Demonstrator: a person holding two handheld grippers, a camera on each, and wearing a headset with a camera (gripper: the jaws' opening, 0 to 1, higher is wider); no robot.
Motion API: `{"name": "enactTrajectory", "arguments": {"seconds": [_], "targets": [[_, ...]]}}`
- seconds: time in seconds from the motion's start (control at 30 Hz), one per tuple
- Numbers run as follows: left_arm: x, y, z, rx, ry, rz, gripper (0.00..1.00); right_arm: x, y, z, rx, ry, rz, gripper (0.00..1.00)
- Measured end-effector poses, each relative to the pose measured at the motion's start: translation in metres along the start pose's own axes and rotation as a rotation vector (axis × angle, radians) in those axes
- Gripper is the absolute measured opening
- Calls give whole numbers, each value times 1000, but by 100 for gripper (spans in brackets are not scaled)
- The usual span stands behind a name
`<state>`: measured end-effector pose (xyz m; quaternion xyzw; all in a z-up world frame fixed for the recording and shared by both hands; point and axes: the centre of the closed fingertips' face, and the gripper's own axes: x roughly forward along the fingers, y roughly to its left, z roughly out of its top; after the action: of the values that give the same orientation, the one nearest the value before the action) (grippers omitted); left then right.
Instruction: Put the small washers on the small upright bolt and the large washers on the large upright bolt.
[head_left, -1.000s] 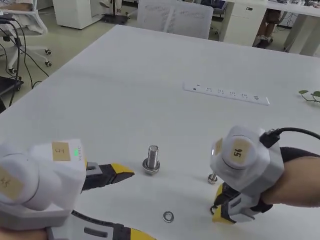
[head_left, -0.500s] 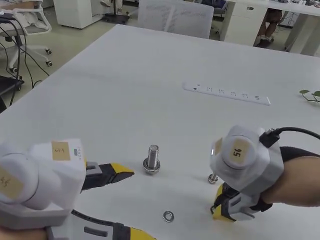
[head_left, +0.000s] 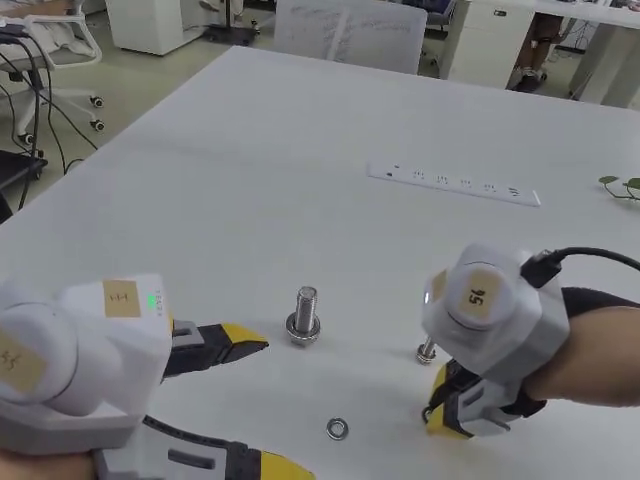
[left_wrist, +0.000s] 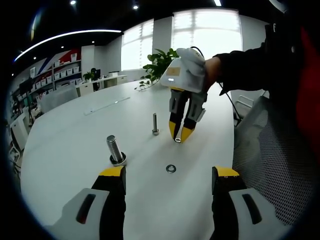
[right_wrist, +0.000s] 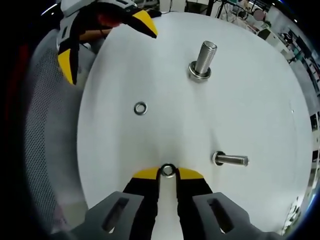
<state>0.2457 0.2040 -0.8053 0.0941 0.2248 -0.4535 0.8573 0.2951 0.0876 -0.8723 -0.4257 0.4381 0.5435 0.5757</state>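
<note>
Nearest me, the left gripper is held low and roughly level over the white table, aimed across it. Its jaws stand wide apart with nothing between them. In the left gripper view, the loose washer lies flat on the table just ahead of the gap. The large upright bolt stands ahead of the left-hand jaw. A ring sits round that bolt's foot; I cannot tell whether it is a washer or the bolt's own flange.

Next out is the right gripper, carried on an arm in a dark sleeve. It is pitched steeply downward with its tips close to the table; I cannot confirm contact with the surface. Its jaws are drawn almost together. The held washer is pinched by its edges between the yellow tips. The small upright bolt stands just beside this gripper, and the held washer is clear of it, not on its shaft.

Farther off, a white power strip lies on the table, well apart from both bolts. Beyond the far edge stands a chair.
</note>
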Motion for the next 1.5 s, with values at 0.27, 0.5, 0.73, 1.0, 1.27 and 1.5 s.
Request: {"name": "enactTrajectory", "arguments": {"seconds": [0.27, 0.5, 0.73, 1.0, 1.27, 1.5], "targets": [[0, 0, 0, 1, -1, -2, 69, -15, -5, 1, 13, -16, -17, 14], [1, -1, 0, 1, -1, -4, 69, -29, -8, 2, 23, -30, -36, 14], [0, -1, 1, 2, -5, -3, 69, -42, -12, 0, 26, -33, -62, 14], [0, -2, 0, 2, -3, -5, 69, -60, -19, 0, 23, -37, -86, 14], [0, -1, 1, 3, -4, -4, 69, -78, -27, 1, 3, -30, -118, 14], [-1, -1, 2, 3, -6, -1, 69, -92, -38, 11, -28, -34, -152, 14]]}}
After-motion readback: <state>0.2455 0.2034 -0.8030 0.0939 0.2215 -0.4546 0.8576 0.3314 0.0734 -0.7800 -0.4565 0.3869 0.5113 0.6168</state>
